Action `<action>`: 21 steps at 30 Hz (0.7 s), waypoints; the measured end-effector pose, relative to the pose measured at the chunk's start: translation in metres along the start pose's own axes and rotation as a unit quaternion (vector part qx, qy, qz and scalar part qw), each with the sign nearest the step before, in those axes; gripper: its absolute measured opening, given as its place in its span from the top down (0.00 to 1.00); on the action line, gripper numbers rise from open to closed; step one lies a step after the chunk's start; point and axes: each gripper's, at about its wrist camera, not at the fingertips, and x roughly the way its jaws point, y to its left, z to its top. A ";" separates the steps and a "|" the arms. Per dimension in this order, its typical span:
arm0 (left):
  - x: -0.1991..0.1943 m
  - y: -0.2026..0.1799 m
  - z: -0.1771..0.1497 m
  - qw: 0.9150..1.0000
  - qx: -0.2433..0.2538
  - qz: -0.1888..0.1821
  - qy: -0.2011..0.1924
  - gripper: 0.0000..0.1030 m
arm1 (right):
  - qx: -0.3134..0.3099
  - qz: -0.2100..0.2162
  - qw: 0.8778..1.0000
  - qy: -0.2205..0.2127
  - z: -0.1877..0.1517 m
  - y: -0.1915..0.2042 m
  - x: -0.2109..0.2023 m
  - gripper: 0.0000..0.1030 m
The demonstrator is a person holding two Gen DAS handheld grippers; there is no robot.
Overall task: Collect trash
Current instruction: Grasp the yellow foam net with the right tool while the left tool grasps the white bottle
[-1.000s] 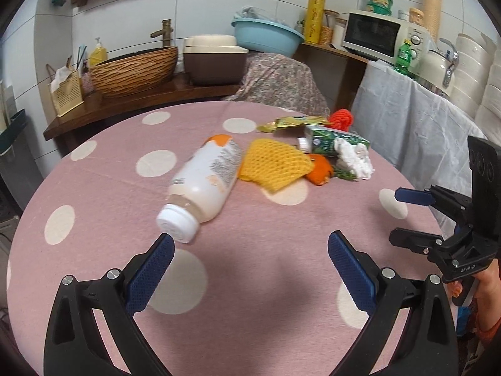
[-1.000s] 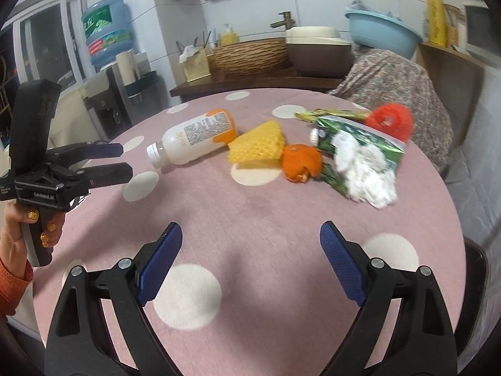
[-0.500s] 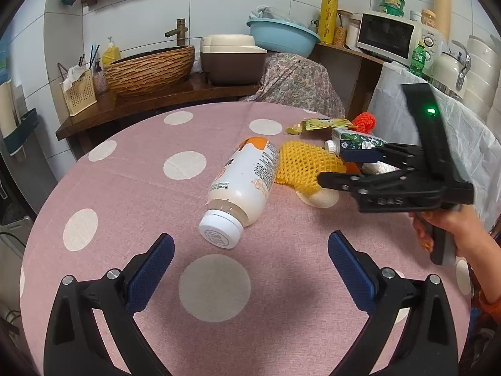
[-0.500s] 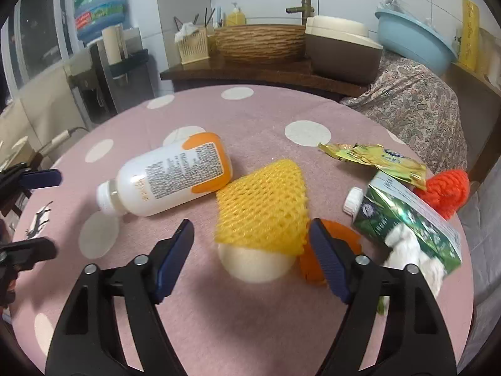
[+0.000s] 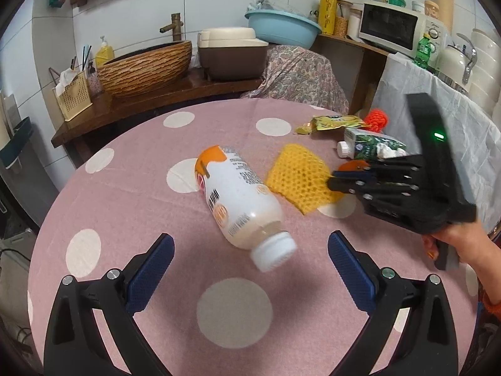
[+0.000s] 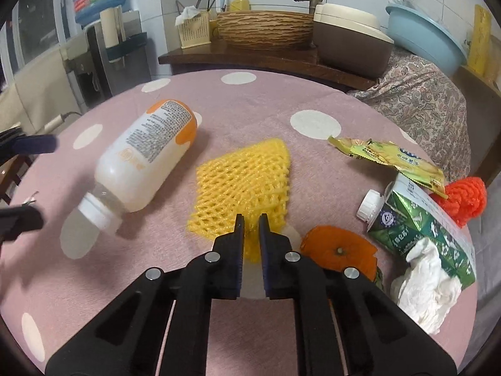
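Note:
On the pink dotted table (image 5: 125,188) lies trash: a white bottle with an orange base (image 5: 238,197) on its side, a yellow foam net (image 6: 241,181), an orange peel (image 6: 338,252), a green carton (image 6: 419,222), a crumpled tissue (image 6: 426,285) and a yellow-green wrapper (image 6: 388,156). My right gripper (image 6: 251,221) is shut on the near edge of the net, also seen from the left wrist (image 5: 332,183). My left gripper (image 5: 250,238) stands open just in front of the bottle's white cap, with nothing gripped.
A red-orange knitted ball (image 6: 463,197) sits at the table's far right edge. Behind the table run a wooden counter with a woven basin (image 5: 144,62), a brown box (image 5: 231,53), a blue basin (image 5: 281,31) and a microwave (image 5: 391,28). A person's hand (image 5: 454,241) holds the right gripper.
My right gripper came forward across the table to the yellow net and shut on its near edge. My left gripper shifted so the bottle's cap now lies close before its open fingers.

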 end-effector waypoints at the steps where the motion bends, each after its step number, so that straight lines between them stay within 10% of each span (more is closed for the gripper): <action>1: 0.005 0.003 0.005 1.000 -0.003 -0.004 0.009 0.05 | -0.001 0.003 1.000 -0.004 -0.002 0.001 -0.004 0.90; 21: 0.092 0.027 0.052 0.986 -0.110 0.030 0.120 0.18 | -0.055 0.007 0.997 -0.055 -0.044 0.031 -0.083 0.91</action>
